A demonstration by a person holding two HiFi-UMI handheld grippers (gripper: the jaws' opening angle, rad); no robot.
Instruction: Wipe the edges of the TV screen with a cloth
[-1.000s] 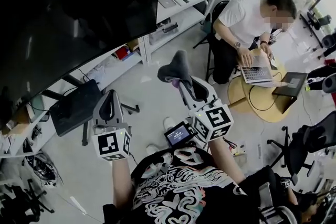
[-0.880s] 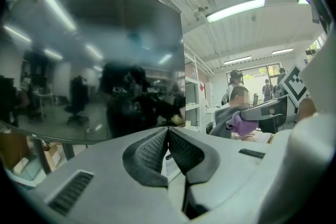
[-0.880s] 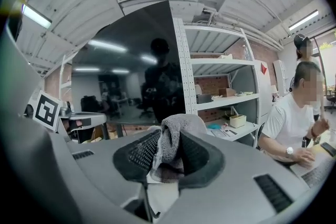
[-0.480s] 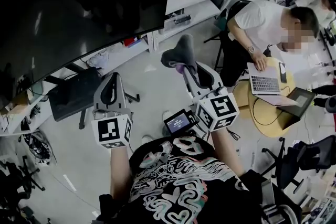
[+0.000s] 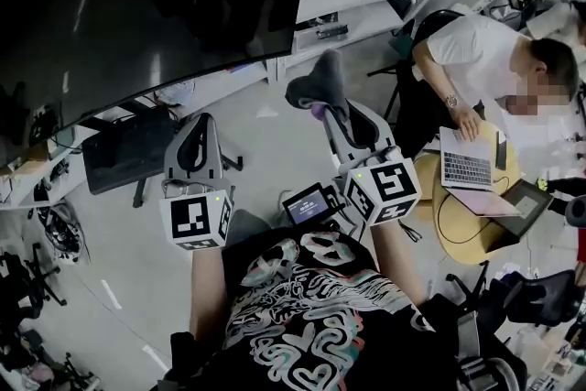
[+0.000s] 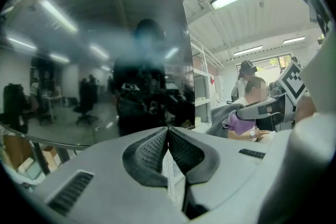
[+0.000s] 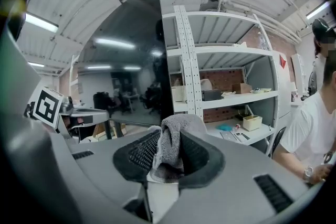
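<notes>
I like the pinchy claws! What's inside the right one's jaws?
A grey cloth is squeezed inside the right gripper, bunched and poking out past the tips. Its lower part is hidden between the black pads, so how much is tucked in can't be seen.

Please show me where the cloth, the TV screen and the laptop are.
cloth (image 7: pixel 168 142): right gripper view, the fold clamped between the jaws.
TV screen (image 5: pixel 137 5): head view, the dark glass.
laptop (image 5: pixel 467 168): head view, the keyboard.
</notes>
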